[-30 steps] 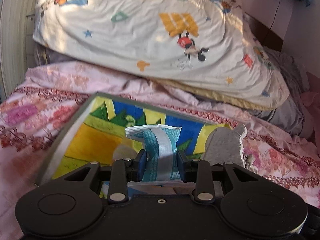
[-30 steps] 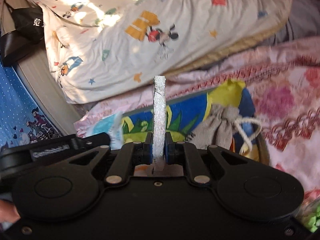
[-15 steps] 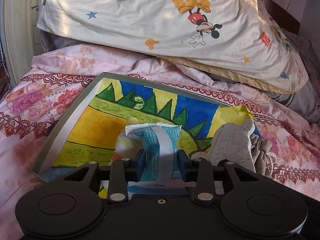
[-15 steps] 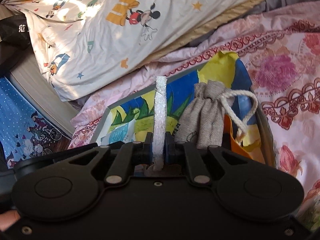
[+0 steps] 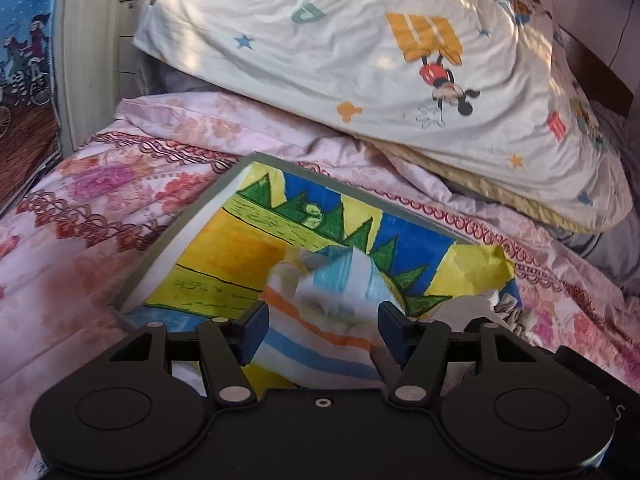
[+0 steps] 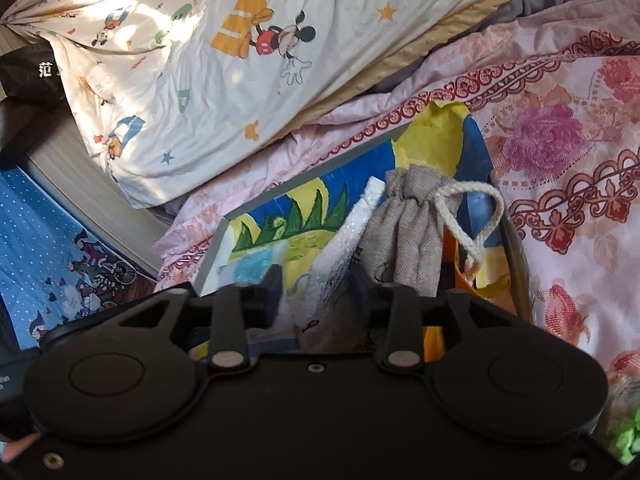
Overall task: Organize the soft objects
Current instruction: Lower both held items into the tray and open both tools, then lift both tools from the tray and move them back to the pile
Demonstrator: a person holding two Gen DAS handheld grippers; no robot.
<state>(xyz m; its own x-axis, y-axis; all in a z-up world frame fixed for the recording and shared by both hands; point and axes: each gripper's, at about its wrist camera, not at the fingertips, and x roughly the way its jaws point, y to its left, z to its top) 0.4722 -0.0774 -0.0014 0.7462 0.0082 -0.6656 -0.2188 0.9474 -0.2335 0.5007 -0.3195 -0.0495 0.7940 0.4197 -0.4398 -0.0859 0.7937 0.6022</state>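
A shallow box (image 5: 192, 224) lined with a bright painted drawing lies on the floral bedspread. My left gripper (image 5: 324, 316) hangs over the near end, its jaws opening. A blue-and-white tissue pack (image 5: 344, 276) sits blurred between the fingers, free of the pads, on a striped cloth (image 5: 312, 340). My right gripper (image 6: 316, 284) is also opening. A white foam strip (image 6: 352, 224) has tipped out of it and leans against a grey drawstring pouch (image 6: 412, 232) inside the box (image 6: 320, 172). The pack (image 6: 250, 266) shows at the left there.
A big cartoon-print pillow (image 5: 360, 60) lies behind the box on the pink floral bedspread (image 5: 100, 184). A blue patterned cloth (image 6: 52, 248) and a black bag (image 6: 28, 76) are off the bed's left side. Something green (image 6: 628, 440) sits at the lower right.
Both grippers have opened. The tissue pack has dropped from the left jaws into the box. The foam strip, upright in the right jaws before, has fallen sideways against the pouch.
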